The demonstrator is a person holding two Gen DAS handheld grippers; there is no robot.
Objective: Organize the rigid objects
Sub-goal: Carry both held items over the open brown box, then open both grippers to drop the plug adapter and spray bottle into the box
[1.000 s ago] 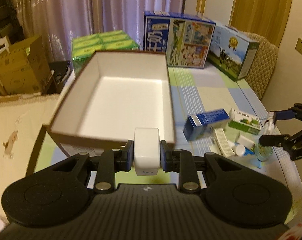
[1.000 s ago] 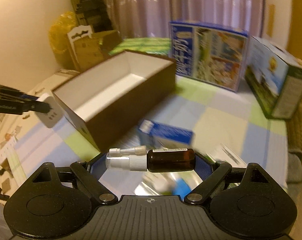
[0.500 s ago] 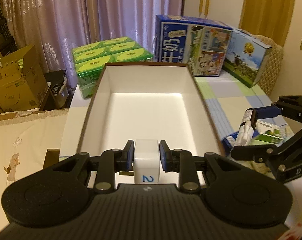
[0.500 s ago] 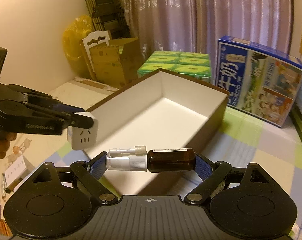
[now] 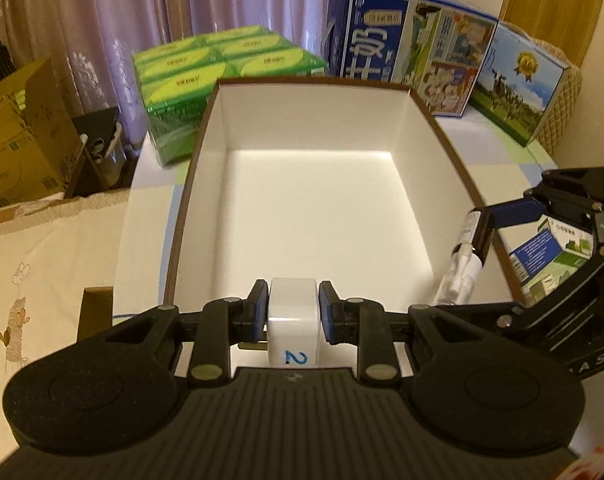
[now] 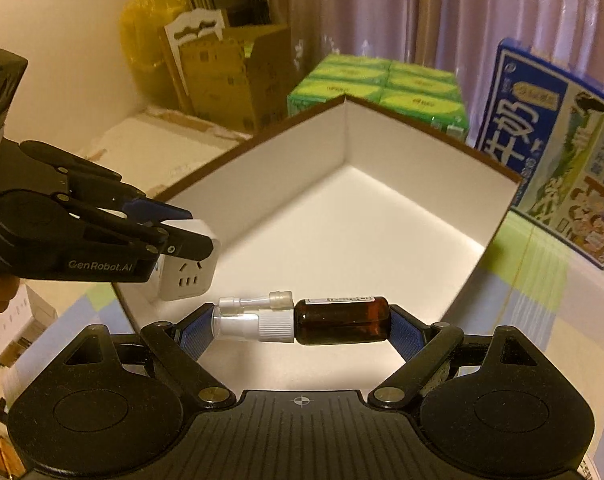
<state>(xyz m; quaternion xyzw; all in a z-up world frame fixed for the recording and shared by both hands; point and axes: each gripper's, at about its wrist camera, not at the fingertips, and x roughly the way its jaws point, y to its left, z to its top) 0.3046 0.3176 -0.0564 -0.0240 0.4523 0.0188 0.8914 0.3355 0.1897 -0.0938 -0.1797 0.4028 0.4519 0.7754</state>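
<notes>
While the open brown box with its white interior is being viewed from its near end, a white plug adapter, marked with a blue "2", is being held above the near rim by the left hand-held gripper, whose jaws are being pressed against its two sides. An amber spray bottle with a white nozzle is being gripped end to end, lying crosswise, by the right hand-held gripper over the box's near right edge. Green cartons and a blue milk carton are being seen standing on the counter behind the box; a small blue-and-green packet is lying to its right.
</notes>
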